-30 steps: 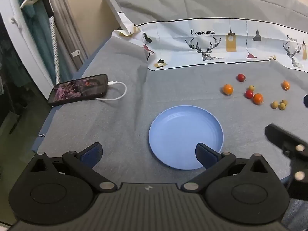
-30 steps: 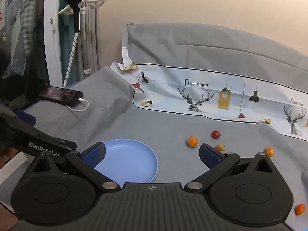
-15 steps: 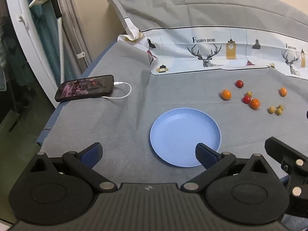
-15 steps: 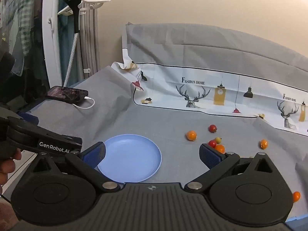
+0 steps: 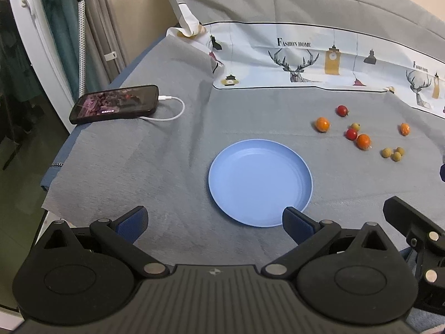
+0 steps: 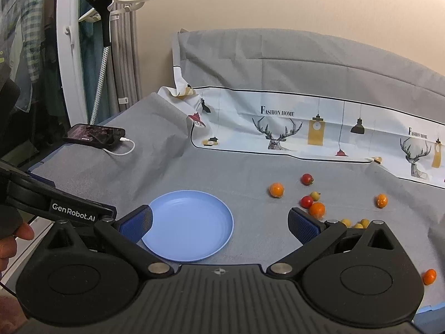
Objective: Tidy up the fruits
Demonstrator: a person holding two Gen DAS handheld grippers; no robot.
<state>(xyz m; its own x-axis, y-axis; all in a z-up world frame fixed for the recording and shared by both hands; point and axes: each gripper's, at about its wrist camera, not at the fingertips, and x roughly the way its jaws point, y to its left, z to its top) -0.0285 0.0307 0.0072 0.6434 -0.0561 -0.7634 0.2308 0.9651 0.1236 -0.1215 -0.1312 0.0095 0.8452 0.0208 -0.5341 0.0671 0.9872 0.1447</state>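
An empty blue plate (image 5: 260,182) (image 6: 189,226) lies on the grey cloth. Right of it small fruits are scattered: orange ones (image 5: 322,124) (image 6: 276,189), red cherry tomatoes (image 5: 342,110) (image 6: 307,179), and yellow-green ones (image 5: 392,153) (image 6: 357,222). A lone orange fruit (image 6: 429,276) lies near the front right edge. My left gripper (image 5: 214,221) hovers open over the near edge of the plate, holding nothing. My right gripper (image 6: 219,224) is open too, with the plate between its fingers in view and the fruits just past its right finger (image 6: 301,226).
A phone (image 5: 115,103) (image 6: 94,135) on a white cable (image 5: 172,110) lies at the table's left edge. A printed deer cloth (image 5: 319,61) covers the back. The other gripper's body (image 5: 417,231) shows at the right, and a hand (image 6: 14,239) at the left.
Both grippers have drawn back and risen a little, so the plate and fruits sit farther off and more of the table shows. Both stay open; nothing on the table moved.
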